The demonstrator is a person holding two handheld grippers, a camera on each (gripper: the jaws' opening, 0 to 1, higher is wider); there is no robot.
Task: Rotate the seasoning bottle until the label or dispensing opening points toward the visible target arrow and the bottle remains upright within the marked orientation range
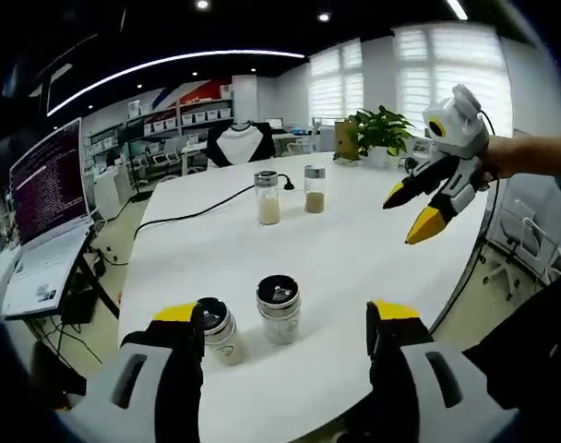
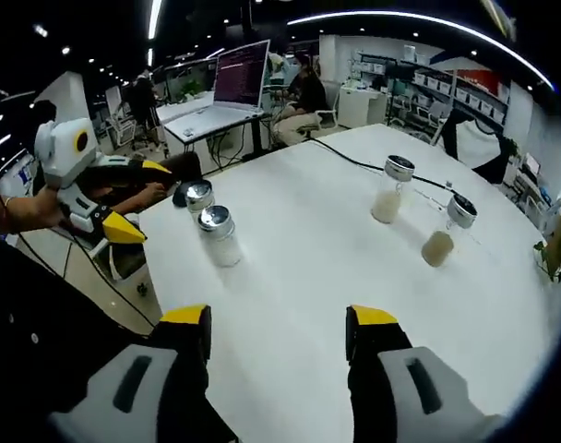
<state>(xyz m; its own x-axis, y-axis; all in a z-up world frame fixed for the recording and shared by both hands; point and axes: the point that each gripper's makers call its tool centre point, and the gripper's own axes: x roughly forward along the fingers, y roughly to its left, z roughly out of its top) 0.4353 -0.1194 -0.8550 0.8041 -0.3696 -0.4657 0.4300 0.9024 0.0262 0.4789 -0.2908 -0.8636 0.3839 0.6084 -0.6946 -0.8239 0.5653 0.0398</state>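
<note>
Two short seasoning bottles with metal caps stand upright near the table's front edge. One is in front of my left gripper, in line with the gap between its jaws. The other stands by the left jaw. That gripper is open and touches neither. Two taller bottles with pale contents stand upright further along the table. My right gripper is open, held in a hand above the table, with nothing between its jaws.
The white table has a black cable running across it. A laptop stands on a side desk. A potted plant is at the far end. A person sits beyond the table.
</note>
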